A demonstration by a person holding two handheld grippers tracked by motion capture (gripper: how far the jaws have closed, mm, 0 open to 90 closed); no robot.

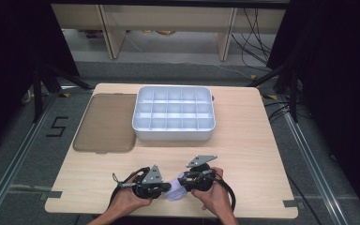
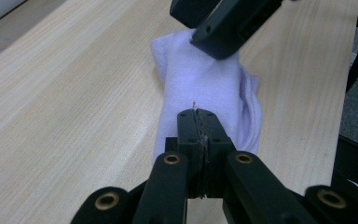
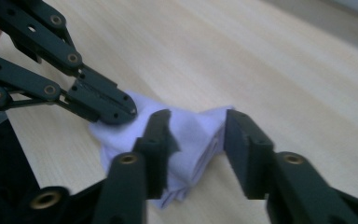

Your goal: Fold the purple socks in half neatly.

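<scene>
A fixed high camera looks forward and down across the whole table (image 1: 243, 140). Two close cameras ride the grippers, each looking along its own jaws; both frame the pale cloth (image 2: 205, 88) just ahead, and the opposite gripper beyond.

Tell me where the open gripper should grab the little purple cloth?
Probably the thick folded end of the purple cloth that faces the right gripper. Its fingers already stand open on either side of that bundle, so it could come straight in along the table. The left gripper is shut on the opposite end, so that part is taken. The stacked folds give the fingers something thick to pinch.
</scene>
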